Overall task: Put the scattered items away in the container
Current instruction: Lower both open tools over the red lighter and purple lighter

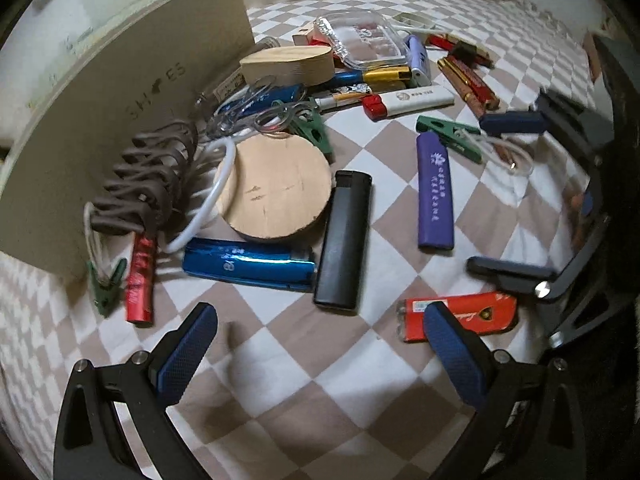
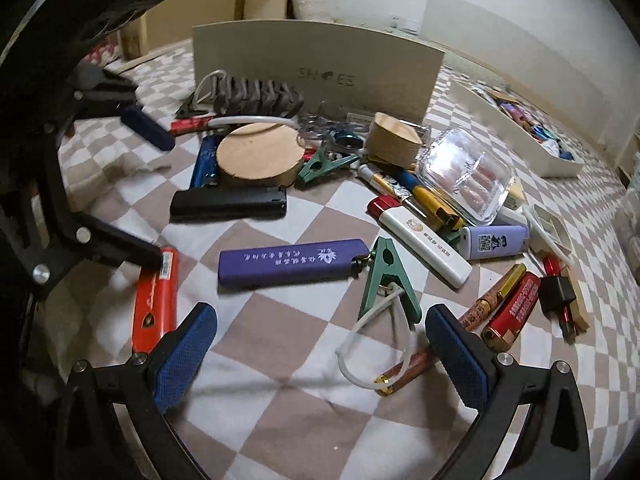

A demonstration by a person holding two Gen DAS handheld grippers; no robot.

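Lighters, clips and small items lie scattered on a checkered cloth. My left gripper (image 1: 320, 314) is open and empty, just short of a black lighter (image 1: 344, 240), with a blue lighter (image 1: 248, 264) to its left and an orange-red lighter (image 1: 472, 312) by its right finger. My right gripper (image 2: 320, 312) is also open and empty, in front of a purple lighter (image 2: 288, 264) and a green clip (image 2: 388, 284) on a white cord. Each gripper shows in the other's view: right gripper (image 1: 478, 194), left gripper (image 2: 164, 200). The white container (image 2: 520, 136), partly filled, stands far off.
A beige shoebox panel (image 2: 320, 64) stands upright behind the pile. Round wooden discs (image 1: 276, 188), a clear plastic case (image 2: 464, 176), a white lighter with a red cap (image 2: 424, 240), brown cord loops (image 1: 152, 176) and several more lighters crowd the middle.
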